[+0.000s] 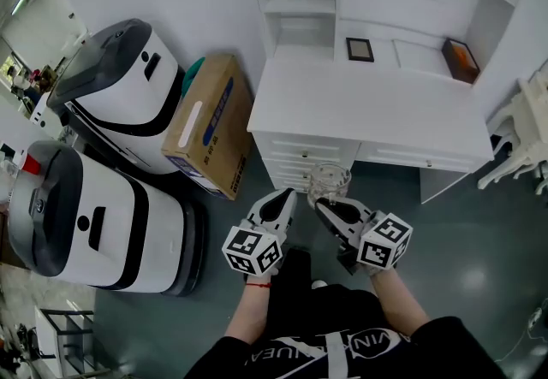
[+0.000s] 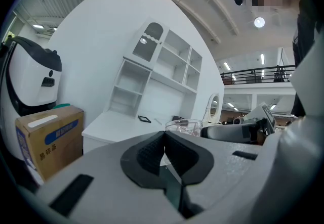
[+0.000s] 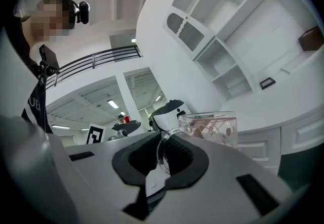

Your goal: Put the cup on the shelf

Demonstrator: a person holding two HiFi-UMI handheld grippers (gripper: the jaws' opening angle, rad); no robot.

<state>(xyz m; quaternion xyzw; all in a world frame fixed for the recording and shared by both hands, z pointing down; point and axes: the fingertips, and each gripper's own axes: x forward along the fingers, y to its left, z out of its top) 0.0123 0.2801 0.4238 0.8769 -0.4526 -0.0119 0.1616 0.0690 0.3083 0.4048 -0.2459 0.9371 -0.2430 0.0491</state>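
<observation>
Fingers [image 3: 188, 158] on the right gripper [image 3: 163, 139] are pinched in on the clear handle loop [image 3: 161, 148] of the cup [image 3: 210, 128], closed down to the thickness of the glass. We reckon the handle grip is chosen so the body hangs free ahead of the fingers and can go down base first.

Over on the left gripper [image 2: 164, 136], the fingers are pressed together with nothing between them. It looks like a one-gripper job, and this one is idle alongside.

In the head view both grippers sit low at centre frame, side by side. The cup pokes out ahead of the right one, upright and in the air, just short of the drawer fronts [image 1: 312, 151]. Nothing carries it but the gripper.

Above it in the frame spreads the white desk [image 1: 368, 108], with a small dark frame [image 1: 360, 50] and a brown box [image 1: 461, 59] along its back.

Beyond that, at the top of frame, are the open shelf [image 1: 300, 9] compartments. That's where we judge the cup is bound, so the carry looks barely begun.

At the left of frame, a cardboard box [image 1: 210, 125] sits on the floor between the desk and two white machines [image 1: 120, 95].
</observation>
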